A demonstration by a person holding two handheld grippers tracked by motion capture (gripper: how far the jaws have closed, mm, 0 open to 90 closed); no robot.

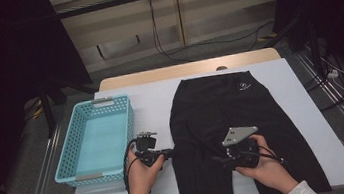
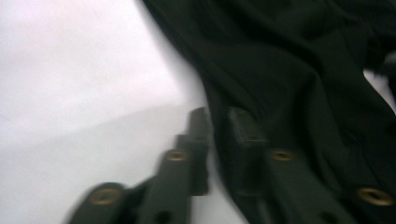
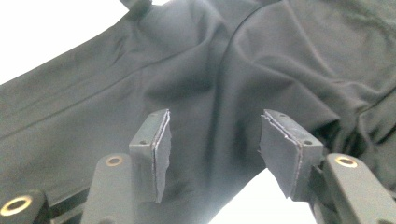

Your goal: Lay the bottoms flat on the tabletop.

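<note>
White sheeting covers the table [image 1: 310, 124], and on it a pair of black shorts [image 1: 228, 120] lies flat, waistband at the far side and legs toward me, a small pale logo [image 1: 245, 86] near the far right corner. To the left of the shorts, near the table's left edge, sits a blue basket [image 1: 68, 166] with a lattice wall. My left gripper [image 1: 169, 153] is low at the shorts' left leg hem, between basket and shorts, pointing right; in the left gripper view its jaws stand close together with a narrow gap, one over the white sheet and the other over the black cloth, the edge of the shorts [image 2: 289, 93] running up between them. That view is blurred, so I cannot tell whether the pads pinch the hem or merely flank it. My right gripper [image 1: 217, 160] hovers over the near middle of the shorts, around the crotch seam, with its grey plate [image 1: 239, 134] on top. In the right gripper view its jaws are plainly apart, torn pads [image 3: 161, 149] facing each other across a wide gap, with rumpled cloth [image 3: 196, 79] beyond them and a wedge of white sheet showing near its right jaw; nothing is clamped there
</note>
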